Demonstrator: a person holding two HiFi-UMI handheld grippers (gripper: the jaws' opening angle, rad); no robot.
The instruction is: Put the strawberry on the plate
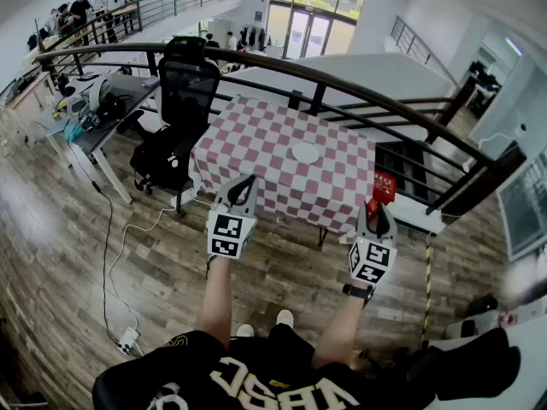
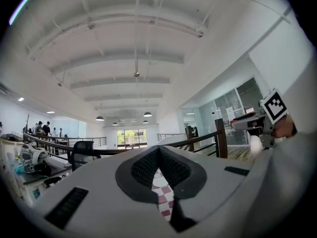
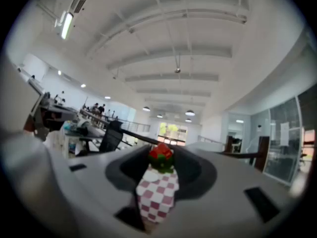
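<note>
- As seen in the head view, a wood-plank floor point(image 1: 154, 272) fills the lower half of an open hall with a white beamed ceiling; a dark curved railing point(image 1: 342, 85) runs across at 12 o'clock.
- A table point(image 1: 265, 135) covered with a red-and-white checked cloth stands against the railing, at 12 o'clock from the person.
- A black office chair point(image 1: 188, 84) is placed at the table's 10 o'clock, and a cluttered desk point(image 1: 107, 101) lies further out at 9 o'clock.
- The left gripper point(image 1: 245, 180) is held over the table's near edge; its jaws are pressed together, with nothing between them.
- The right gripper point(image 1: 377, 207) is held at the table's 4 o'clock corner; its jaws are pinched on the strawberry.
- A white plate point(image 1: 306, 152) lies on the cloth, at 1 o'clock from the table's middle, with nothing on it.
- The strawberry point(image 3: 161, 155) is held at the tips of the right gripper's jaws, well apart from the plate; a red body and green leaves are shown, slightly blurred.
</note>
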